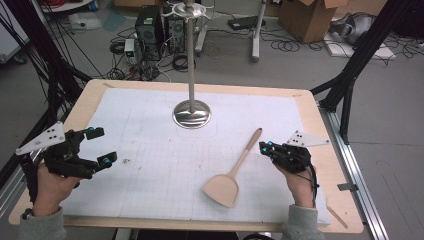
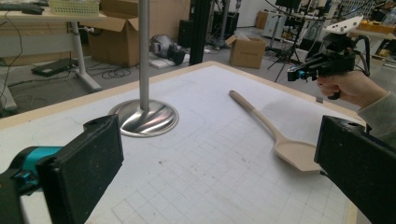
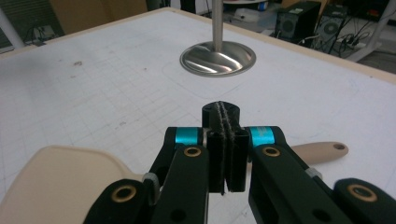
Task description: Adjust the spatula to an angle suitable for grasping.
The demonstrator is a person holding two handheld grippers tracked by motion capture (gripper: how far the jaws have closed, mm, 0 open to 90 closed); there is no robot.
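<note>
**One wooden spatula, two grippers**

One wooden spatula (image 1: 231, 172) flat on the white grid mat (image 1: 150, 165), just left of the right gripper (image 1: 263, 146) in the high view. Thin handle end up near that gripper's tips, wide flat blade down toward the near edge of the table (image 1: 320, 125). From the right gripper view, handle (image 3: 322, 151) lying crosswise under and past the jaws, blade (image 3: 60, 182) off to the low left. Not held. Whether touched, hard to tell.

Two grippers, one in each hand. Right gripper (image 3: 223, 154) with jaws pressed tight together, pad against pad, nothing between them. Held low over the spatula handle. One right hand (image 1: 299, 182) in a grey sleeve behind it.

Left gripper (image 1: 100, 146) far off to the left of the spatula, jaws spread wide, holding nothing and touching nothing. In the left gripper view, both black pads (image 2: 88, 168) far apart at the sides, with the spatula (image 2: 280, 135) ahead and to the right. One left hand (image 1: 50, 187) behind it.

One shiny metal stand (image 1: 191, 112) ahead of both grippers, with a round base and a tall thin pole. Nothing hanging low on it.

No words or labels clear enough to read.

Out past the table: cardboard boxes (image 1: 310, 17), computer towers (image 1: 150, 30) and lots of cables on the floor.
</note>
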